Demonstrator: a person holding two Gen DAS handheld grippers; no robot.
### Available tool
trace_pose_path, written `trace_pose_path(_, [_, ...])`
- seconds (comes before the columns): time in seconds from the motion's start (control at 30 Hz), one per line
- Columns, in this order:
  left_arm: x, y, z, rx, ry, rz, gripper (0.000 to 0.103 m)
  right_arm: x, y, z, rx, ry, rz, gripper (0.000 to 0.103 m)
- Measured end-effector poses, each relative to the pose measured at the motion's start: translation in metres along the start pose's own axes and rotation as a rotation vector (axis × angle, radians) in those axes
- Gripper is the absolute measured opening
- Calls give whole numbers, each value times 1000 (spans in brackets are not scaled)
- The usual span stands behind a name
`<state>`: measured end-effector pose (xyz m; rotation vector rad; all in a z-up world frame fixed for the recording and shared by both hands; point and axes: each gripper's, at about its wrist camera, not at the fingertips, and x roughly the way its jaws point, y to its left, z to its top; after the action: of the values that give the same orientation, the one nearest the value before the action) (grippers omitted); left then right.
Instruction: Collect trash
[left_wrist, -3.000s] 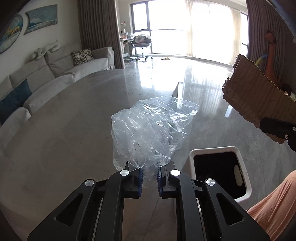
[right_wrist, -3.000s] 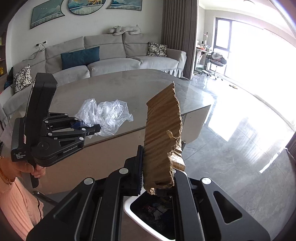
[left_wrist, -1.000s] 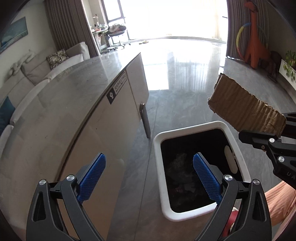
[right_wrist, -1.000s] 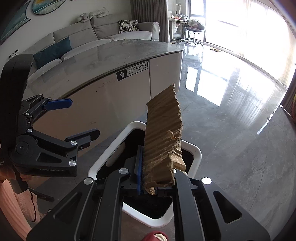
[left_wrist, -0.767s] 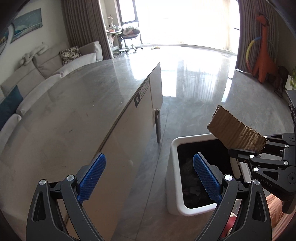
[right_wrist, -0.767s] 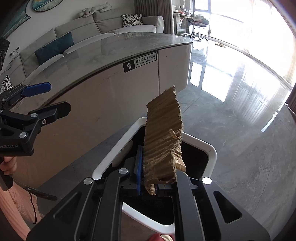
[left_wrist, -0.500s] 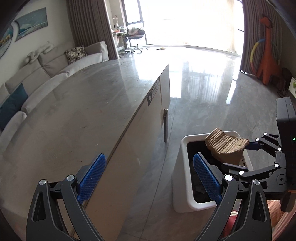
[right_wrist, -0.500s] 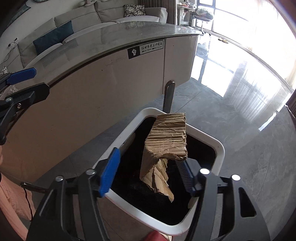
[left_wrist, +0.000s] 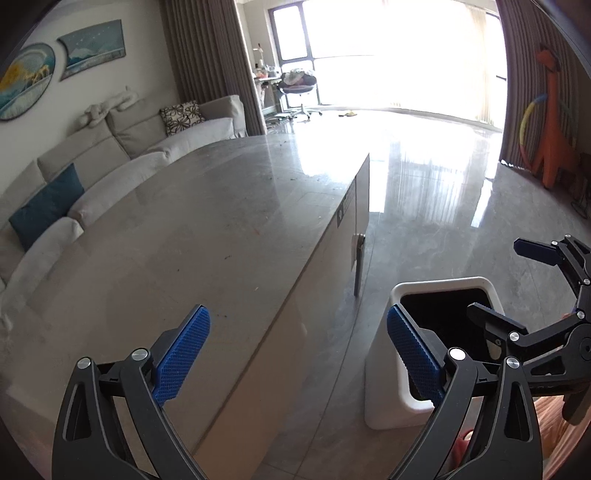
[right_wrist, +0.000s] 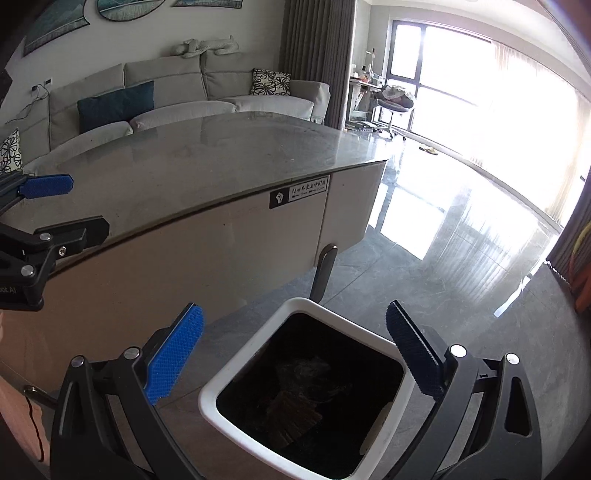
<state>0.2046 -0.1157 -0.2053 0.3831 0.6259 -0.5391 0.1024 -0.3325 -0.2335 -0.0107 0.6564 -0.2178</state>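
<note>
Cardboard (right_wrist: 293, 415) lies at the bottom of the white trash bin (right_wrist: 236, 373), dim against the black liner, its corrugated face just visible in the lower middle of the right wrist view. The right hand-held gripper (right_wrist: 295, 354) hangs directly above the bin mouth; its jaws have just been opening and now stand fully spread with nothing between them, so the piece is released. The left hand-held gripper (left_wrist: 297, 350) is likewise wide open and empty, its blue pads (left_wrist: 183, 352) framing the edge of the counter (left_wrist: 207, 236) on the left and the bin (left_wrist: 380, 387) on the lower right. No loose trash shows on the counter in either view, only faint specks on its grey stone top. I judge that any further pickup would have the left hand nearer, since it looks out over the counter while the right is over the bin, which stands on the floor just beside the counter's end. Behind are a pale sofa (right_wrist: 166, 96) along the wall, glossy grey floor tiles (left_wrist: 443, 206), and bright curtained windows in the upper right.
</note>
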Motion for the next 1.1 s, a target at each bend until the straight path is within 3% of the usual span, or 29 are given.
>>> trace_pose_path(0.4, [-50, 95, -4, -219, -51, 167, 99, -38, 60, 75, 48, -204, 160, 98])
trace_pose_path(0.63, [-79, 159, -26, -349, -45, 250, 99, -38, 117, 102, 8, -226, 263, 98])
trace_pose_path(0.9, [-107, 227, -51, -470, -53, 327, 99, -33, 178, 121, -67, -239, 319, 98])
trace_pose_path(1.1, [-120, 249, -58, -492, -68, 372, 99, -34, 203, 128, -93, -237, 346, 98])
